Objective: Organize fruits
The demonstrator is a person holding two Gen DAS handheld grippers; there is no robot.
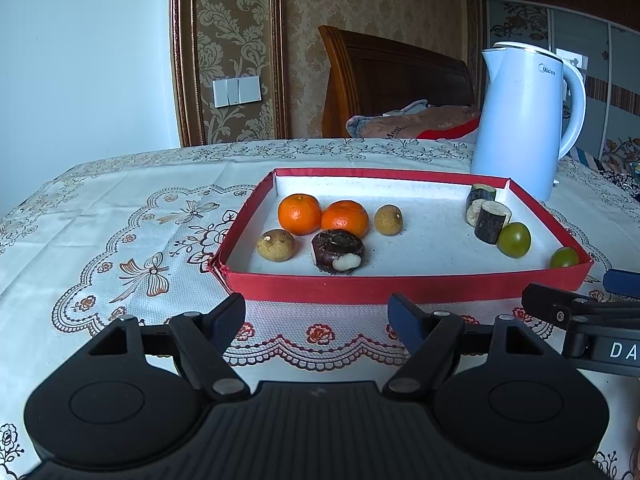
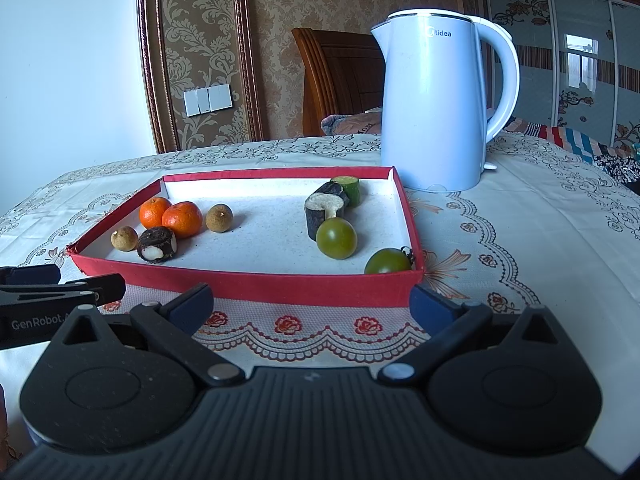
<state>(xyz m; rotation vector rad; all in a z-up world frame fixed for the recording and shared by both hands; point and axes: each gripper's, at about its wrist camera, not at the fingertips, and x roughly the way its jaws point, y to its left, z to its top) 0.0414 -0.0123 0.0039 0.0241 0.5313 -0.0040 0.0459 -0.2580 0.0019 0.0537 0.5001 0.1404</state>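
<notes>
Jaws apart, red tray (image 1: 404, 289) just ahead

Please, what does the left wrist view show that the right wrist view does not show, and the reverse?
Only the left wrist view: the left hand-held gripper from behind, open and empty, with bare tablecloth left of the tray.

Only the right wrist view: the right hand-held gripper from behind, open and empty, and tablecloth right of the tray.

Both: the red tray holding two oranges, two green fruits, and the white kettle behind it.
</notes>
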